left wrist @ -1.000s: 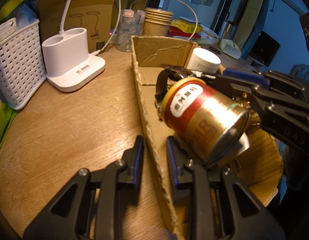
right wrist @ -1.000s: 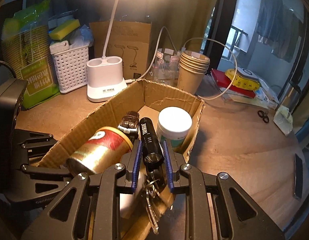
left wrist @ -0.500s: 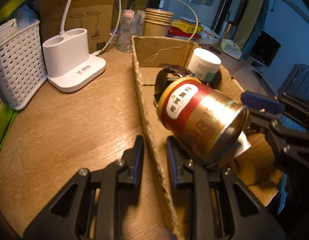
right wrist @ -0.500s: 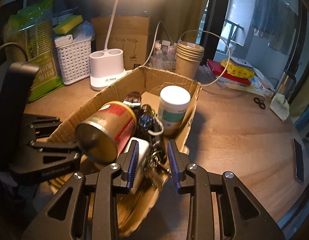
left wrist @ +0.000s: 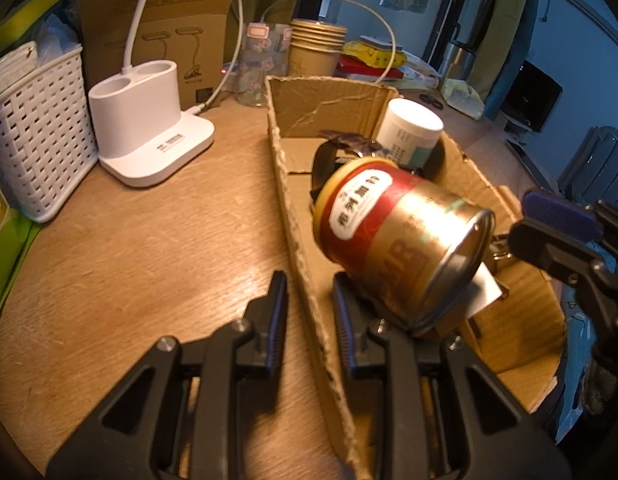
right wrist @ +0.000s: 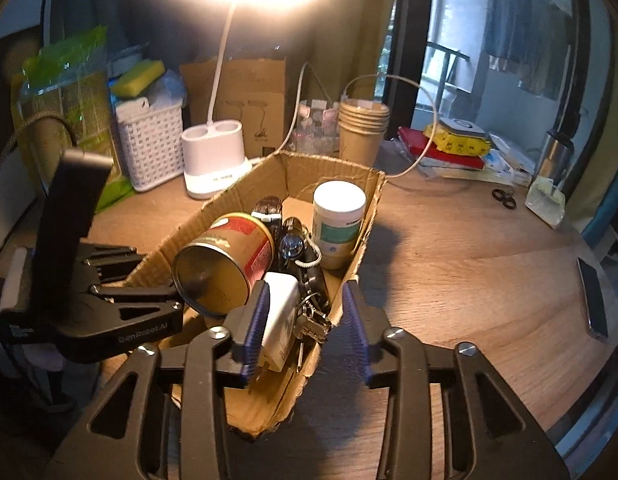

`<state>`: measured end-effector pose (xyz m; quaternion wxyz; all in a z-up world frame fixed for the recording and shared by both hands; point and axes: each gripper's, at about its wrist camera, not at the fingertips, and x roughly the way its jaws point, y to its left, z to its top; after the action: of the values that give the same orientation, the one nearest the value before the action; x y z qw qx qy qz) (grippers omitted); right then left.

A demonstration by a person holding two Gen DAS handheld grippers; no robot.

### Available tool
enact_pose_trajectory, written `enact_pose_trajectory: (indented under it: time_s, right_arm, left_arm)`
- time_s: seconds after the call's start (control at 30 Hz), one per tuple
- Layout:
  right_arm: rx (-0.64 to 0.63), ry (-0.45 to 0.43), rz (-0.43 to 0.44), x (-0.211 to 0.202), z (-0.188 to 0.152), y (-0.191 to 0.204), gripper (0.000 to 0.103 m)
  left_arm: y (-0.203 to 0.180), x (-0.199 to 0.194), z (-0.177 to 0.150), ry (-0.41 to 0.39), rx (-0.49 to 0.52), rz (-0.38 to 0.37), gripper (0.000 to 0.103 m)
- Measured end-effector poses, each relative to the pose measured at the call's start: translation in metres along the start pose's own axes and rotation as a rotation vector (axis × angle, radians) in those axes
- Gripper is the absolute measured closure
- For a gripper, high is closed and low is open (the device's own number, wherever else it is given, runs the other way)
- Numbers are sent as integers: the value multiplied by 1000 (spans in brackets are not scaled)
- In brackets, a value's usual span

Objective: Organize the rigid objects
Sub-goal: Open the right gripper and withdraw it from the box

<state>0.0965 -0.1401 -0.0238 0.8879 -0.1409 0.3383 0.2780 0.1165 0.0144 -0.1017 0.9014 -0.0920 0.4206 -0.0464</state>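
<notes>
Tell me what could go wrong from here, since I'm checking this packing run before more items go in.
The can lies tilted on the pile in the box, so it may roll onto the flashlight or the charger. The left gripper pinches the box wall; a pull could tear or tip it. The right gripper, jaws opening with nothing between them, hangs over the keys and could snag them.

The red-and-gold metal can (left wrist: 401, 236) is hiding most of the black strapped item (left wrist: 329, 156) behind it in the left wrist view. At the lower centre of the right wrist view, a bunch of metal keys (right wrist: 309, 326) is blurring beside a half-covered white plastic block (right wrist: 279, 320).
</notes>
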Motion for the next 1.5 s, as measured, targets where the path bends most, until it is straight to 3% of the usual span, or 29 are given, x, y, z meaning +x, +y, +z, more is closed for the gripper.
enact_pose_trajectory:
  time_s: [0.5, 1.13, 1.2, 1.27, 1.33, 1.5]
  right_arm:
    - [58, -70, -42, -37, 4, -8, 61]
    - [89, -178, -79, -90, 11, -11, 60]
    - [97, -192, -87, -96, 11, -13, 56]
    - [107, -208, -96, -102, 12, -15, 50]
    - [113, -219, -103, -107, 12, -17, 50]
    - [131, -250, -121, -121, 13, -21, 50]
  left_arm:
    - [-4, -38, 0, -84, -8, 40, 78]
    - [-47, -111, 15, -201, 75, 57, 77]
    - [-52, -117, 16, -211, 88, 57, 76]
    - [-56, -122, 17, -220, 97, 54, 71]
    - [-60, -128, 18, -230, 100, 44, 49]
    - [-69, -141, 20, -260, 107, 28, 44]
